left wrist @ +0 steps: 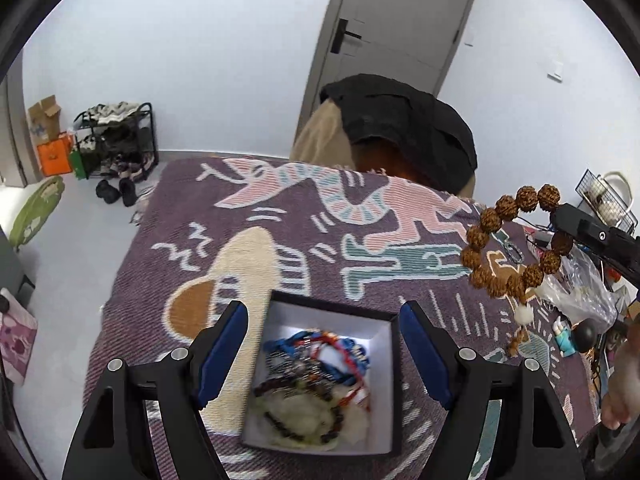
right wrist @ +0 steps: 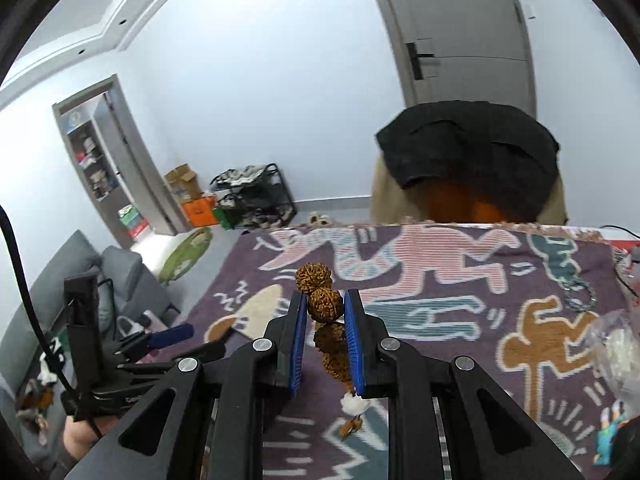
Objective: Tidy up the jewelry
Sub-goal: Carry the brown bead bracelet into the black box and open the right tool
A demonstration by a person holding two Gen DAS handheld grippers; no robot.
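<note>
A black box with a white lining (left wrist: 382,354) sits on the patterned purple blanket (left wrist: 280,240) and holds several tangled bracelets (left wrist: 316,364). My left gripper (left wrist: 322,314) is open, its blue-padded fingers either side of the box's far end. My right gripper (right wrist: 325,300) is shut on a brown rough-bead bracelet (right wrist: 325,304), held above the blanket. In the left wrist view that bracelet (left wrist: 504,240) hangs from the right gripper (left wrist: 560,216) at the right, its white bead and tassel (left wrist: 523,314) dangling.
A clear plastic bag (left wrist: 580,292), a small figurine (left wrist: 566,334) and a chain (right wrist: 578,294) lie at the blanket's right side. A chair draped with dark clothing (left wrist: 404,128) stands beyond the far edge. A shoe rack (left wrist: 116,140) stands by the wall.
</note>
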